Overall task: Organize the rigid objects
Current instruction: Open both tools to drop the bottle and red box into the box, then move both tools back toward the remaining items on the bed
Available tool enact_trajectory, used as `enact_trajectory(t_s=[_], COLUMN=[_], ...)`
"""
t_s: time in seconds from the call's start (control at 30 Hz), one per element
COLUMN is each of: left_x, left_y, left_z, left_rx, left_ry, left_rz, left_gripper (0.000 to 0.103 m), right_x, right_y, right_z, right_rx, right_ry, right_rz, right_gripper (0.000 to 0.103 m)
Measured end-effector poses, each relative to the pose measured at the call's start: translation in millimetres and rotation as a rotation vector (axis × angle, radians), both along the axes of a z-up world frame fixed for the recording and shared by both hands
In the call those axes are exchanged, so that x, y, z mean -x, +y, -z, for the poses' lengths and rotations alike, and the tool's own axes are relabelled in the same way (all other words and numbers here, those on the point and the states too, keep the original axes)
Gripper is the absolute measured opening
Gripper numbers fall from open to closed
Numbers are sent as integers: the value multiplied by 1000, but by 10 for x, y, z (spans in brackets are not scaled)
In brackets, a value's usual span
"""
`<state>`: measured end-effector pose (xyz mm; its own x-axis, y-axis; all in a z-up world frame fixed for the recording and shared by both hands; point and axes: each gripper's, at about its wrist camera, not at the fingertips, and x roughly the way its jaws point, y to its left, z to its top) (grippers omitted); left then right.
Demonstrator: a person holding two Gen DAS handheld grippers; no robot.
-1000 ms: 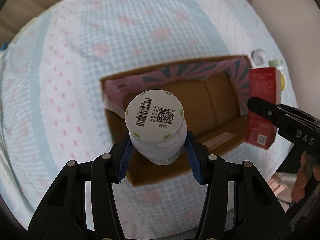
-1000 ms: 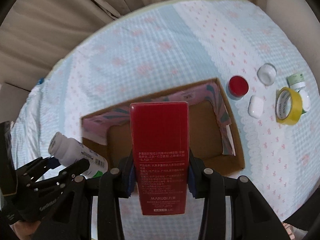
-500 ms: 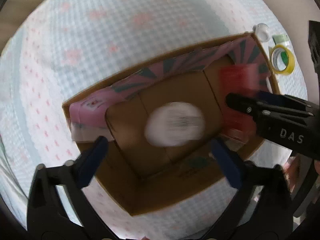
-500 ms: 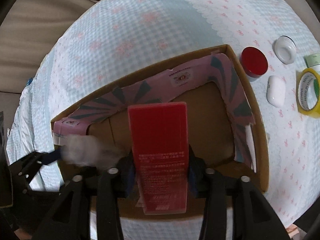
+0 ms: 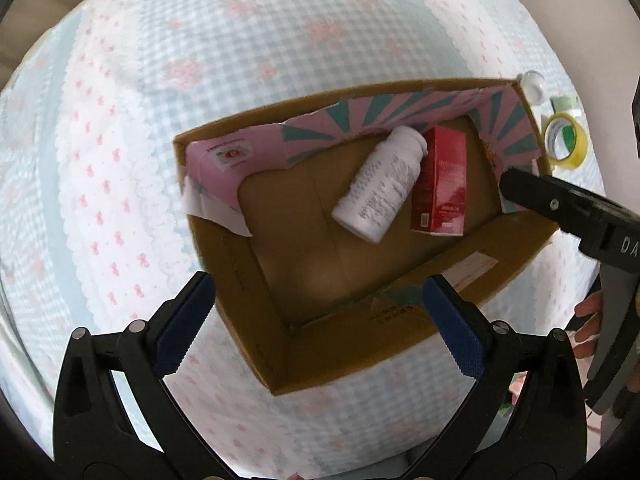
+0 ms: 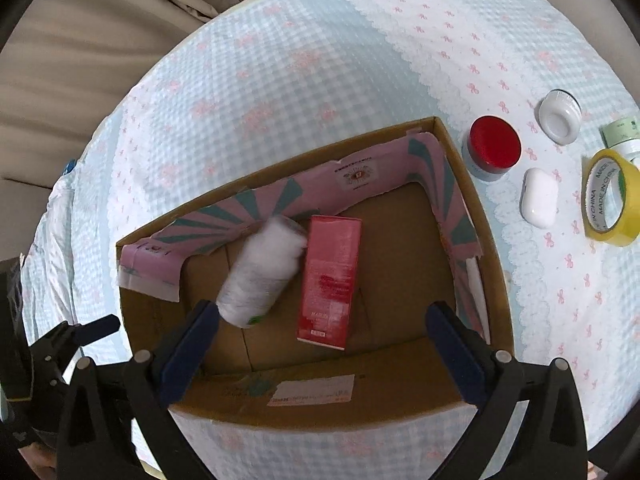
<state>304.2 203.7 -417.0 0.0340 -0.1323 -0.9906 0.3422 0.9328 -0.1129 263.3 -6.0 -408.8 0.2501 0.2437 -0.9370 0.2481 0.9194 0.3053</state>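
Left gripper (image 5: 316, 320) wide open, nothing between pads, hanging over near edge of cardboard box (image 5: 248, 280). Right gripper (image 6: 324, 344) jaws opening, now wide apart, empty, also above box's near wall.

White bottle (image 5: 380, 184) lying on its side on box floor, cap end toward far wall with pink-and-teal flap. Blurred in right wrist view. Red carton (image 5: 442, 184) lying flat just beside bottle on its right, appears to touch near bottle's cap end. Both toward far right part of box; left half of box floor bare cardboard.

Box sitting on tabletop with blue-and-white checked cloth (image 6: 320, 60) with pink bows.

Outside box, to its right: red-lidded jar (image 6: 494, 150) just beside box corner, white earbud case (image 6: 539, 197) near it, white round jar (image 6: 559, 116) farther back, yellow tape roll (image 6: 610, 196) at right edge, pale green-capped item (image 6: 622, 130) behind tape, partly cut off.

Fingers (image 5: 588, 320) of person's hand on right gripper's handle, seen at right edge of left wrist view.
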Motion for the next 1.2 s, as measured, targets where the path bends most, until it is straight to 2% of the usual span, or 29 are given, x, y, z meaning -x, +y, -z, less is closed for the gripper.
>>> enact_trajectory(t_s=[0.3,0.53,0.73,0.97,1.07,1.2], left_x=[246,731,1141,1506,1635,1792], left_y=[168,396,486,382,265,25], left_z=[-498,-1068,-1559,-1967,-2069,-2184], left_rx=[34,71,134,195,189,186], left_ry=[-103,-191,-257,-337,-371,-405], left_rz=[-41,-112,-158,-186,-185,-188], left_gripper=[103,103,103,103,103,103], right_x=[200,571,978,1500,1703,1859], right_y=[94,126,56,-263,-477,-883], right_z=[-414,-929,-1383,-1778,-1927,-2021], right_rx=[27,31,86,195,262,274], right_ry=[-73,-142,-169,-199,-232,-251], right_rz=[-14,-27,-34,-20,9,58], right_gripper=[103,103,103,103,103,103])
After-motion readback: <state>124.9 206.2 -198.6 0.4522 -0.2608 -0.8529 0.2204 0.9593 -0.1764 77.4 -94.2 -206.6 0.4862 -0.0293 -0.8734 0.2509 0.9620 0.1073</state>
